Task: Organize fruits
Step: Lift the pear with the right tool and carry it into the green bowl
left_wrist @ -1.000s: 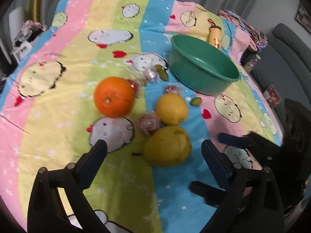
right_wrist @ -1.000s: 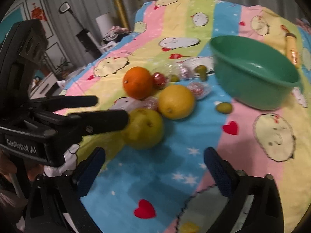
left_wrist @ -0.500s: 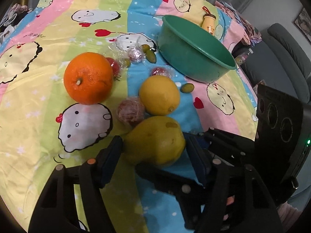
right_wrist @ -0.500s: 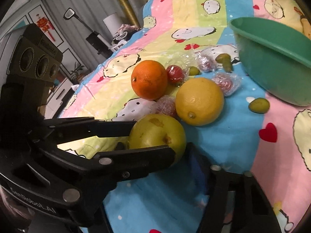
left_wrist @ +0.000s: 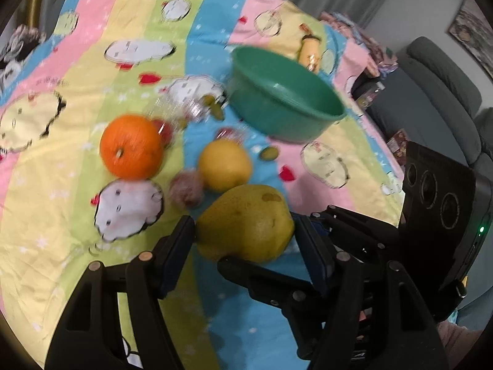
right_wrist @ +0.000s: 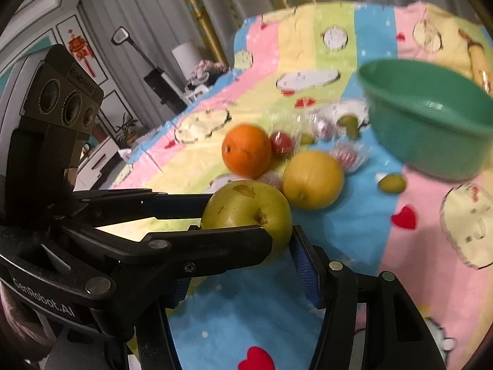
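Note:
A yellow-green pear (left_wrist: 246, 222) sits between both pairs of jaws near the front of the striped cloth. My left gripper (left_wrist: 243, 246) is shut on the pear, with a blue pad against each side. My right gripper (right_wrist: 243, 256) comes in from the right and is shut on the same pear (right_wrist: 246, 212); its left pad is hidden behind the left gripper's finger. Whether the pear is off the cloth I cannot tell. Behind it lie an orange (left_wrist: 131, 146), a lemon (left_wrist: 225, 165) and an empty green bowl (left_wrist: 286, 104).
Small plastic-wrapped red fruits (left_wrist: 186, 189) and a small green fruit (left_wrist: 269, 153) lie among the big ones. A yellow bottle (left_wrist: 309, 51) lies behind the bowl. A grey sofa (left_wrist: 446, 77) stands beyond the table's right edge, and furniture (right_wrist: 101, 154) off its left.
Both grippers came in from wide open and closed on the pear, one from each side. Both views have since pulled back and tilted, and the other fruits stay put.

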